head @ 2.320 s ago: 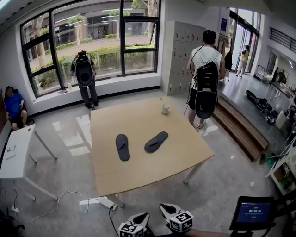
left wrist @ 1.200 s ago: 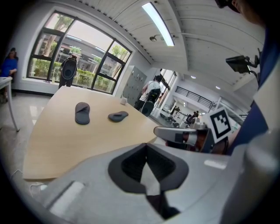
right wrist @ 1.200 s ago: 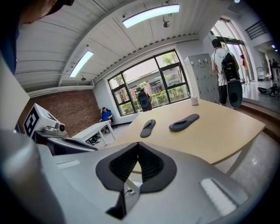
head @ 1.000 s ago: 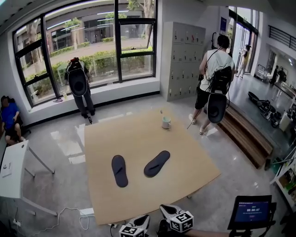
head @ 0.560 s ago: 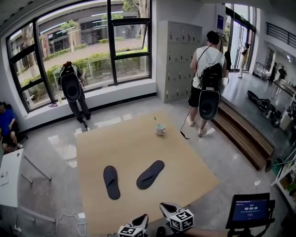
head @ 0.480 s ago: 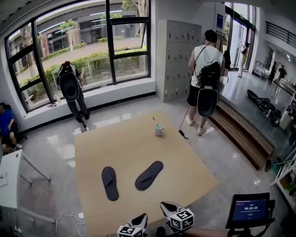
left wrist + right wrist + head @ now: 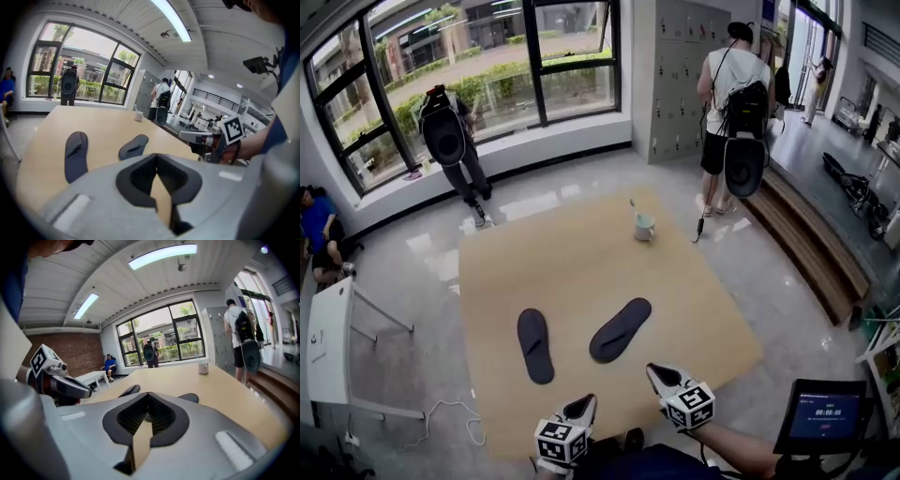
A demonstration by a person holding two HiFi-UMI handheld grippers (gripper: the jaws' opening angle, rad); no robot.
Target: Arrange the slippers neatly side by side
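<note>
Two dark slippers lie apart on the wooden table [image 7: 581, 262]. The left slipper [image 7: 535, 345] points almost straight away from me, while the right slipper [image 7: 620, 329] is angled to the right. The same pair shows in the left gripper view as left slipper [image 7: 76, 154] and right slipper [image 7: 133, 146]. My left gripper [image 7: 581, 406] is shut and empty at the table's near edge, short of the slippers. My right gripper [image 7: 659, 373], also shut and empty, hovers just over the near edge, right of the right slipper. From the right gripper view both slippers [image 7: 129, 390] peek over the jaws.
A white cup [image 7: 644, 226] stands at the table's far side. Two people with backpacks are beyond the table: one at the window [image 7: 450, 141], one near the lockers [image 7: 739, 94]. A white side table [image 7: 328, 328] is at the left and a screen [image 7: 821, 412] at the lower right.
The view has shifted and both grippers have come up and forward to the table's near edge. The slippers have not moved. The person by the lockers has stepped about.
</note>
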